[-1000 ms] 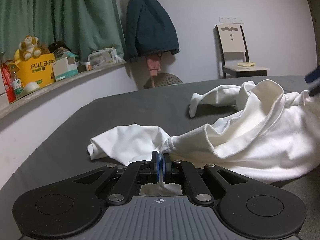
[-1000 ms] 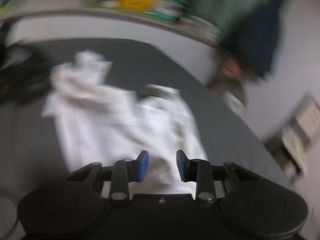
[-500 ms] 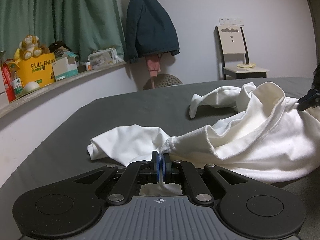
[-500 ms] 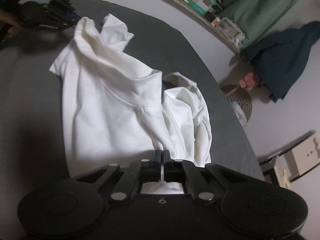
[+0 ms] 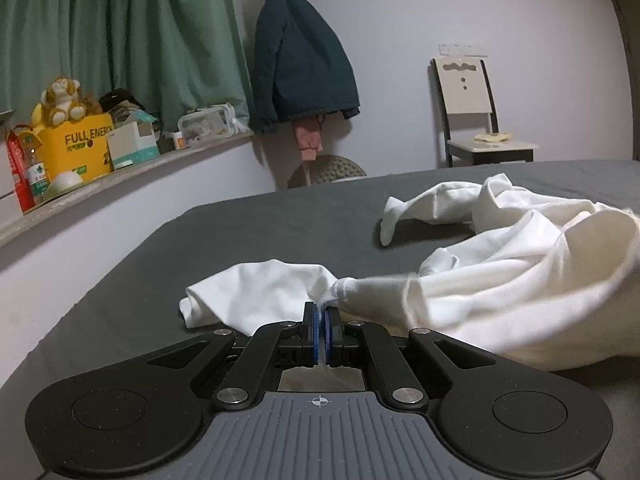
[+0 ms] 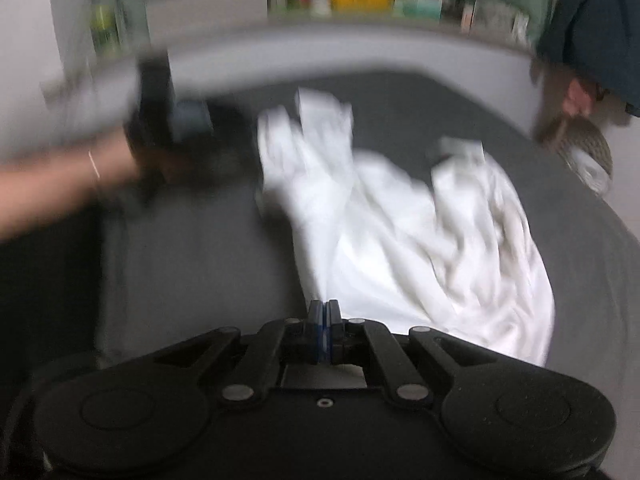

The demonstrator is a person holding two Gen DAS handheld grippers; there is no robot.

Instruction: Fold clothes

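Left wrist view looks low across a dark grey bed sheet (image 5: 248, 232) with the left gripper (image 5: 322, 320) near the bottom, its blue-padded jaws pressed together on a hemmed corner of a crumpled white cotton shirt (image 5: 500, 280). From that pinch the cloth runs right and rises into a loose heap; one sleeve lies flat just left of the jaws and another trails off to the far right. Beyond the bed stand a green curtain (image 5: 120, 32), a dark blue hooded jacket (image 5: 300, 64) hanging on the wall, a pale wooden chair (image 5: 468, 92) and a ledge with a yellow cardboard box (image 5: 80, 148).

Right wrist view is smeared by motion, but the right gripper (image 6: 323, 326) shows its jaws together as well, nipping the near edge of the same shirt, which spreads away to the far right in rumpled folds. At the far left a person's bare forearm (image 6: 52, 184) with a thin bracelet reaches toward the dark blur of the other tool at the shirt's far end.

As I judge it, the step in hand is the spreading: both ends are gripped and the garment is not yet flat, so no fold has begun. The next move seems to call for drawing the two grips apart to tension the cloth, lifting it enough to shake the heap out, then laying it smooth on the sheet. A thin pinch on a hem could slip under a sharp pull.
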